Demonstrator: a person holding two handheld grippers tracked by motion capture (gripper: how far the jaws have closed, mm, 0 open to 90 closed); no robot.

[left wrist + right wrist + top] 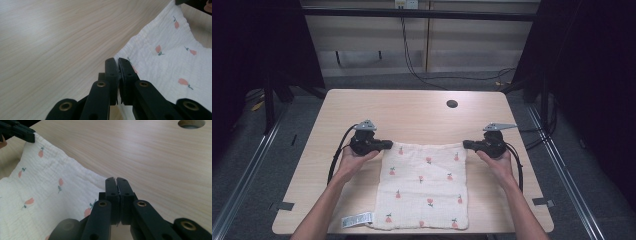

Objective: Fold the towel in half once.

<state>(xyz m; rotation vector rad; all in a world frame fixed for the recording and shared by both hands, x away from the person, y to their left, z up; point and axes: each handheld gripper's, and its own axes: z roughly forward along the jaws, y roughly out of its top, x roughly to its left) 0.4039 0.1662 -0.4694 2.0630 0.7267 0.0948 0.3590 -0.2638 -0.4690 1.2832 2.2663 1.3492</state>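
Left gripper [384,145] pinches the far-left corner of the cloth [424,187], jaws pressed together on the fabric; the left gripper view shows the white weave caught between the pads. From those fingers [111,68] the cloth runs right along its far edge and back toward the person, lying flat on the table [412,112]. Right gripper [468,145] likewise clamps the far-right corner, jaws tight on the fabric. Far edge stretches straight between both sets of fingers; each hand is equally near its own corner. Likely next: lift and fold toward the near edge, so both corners should travel together.
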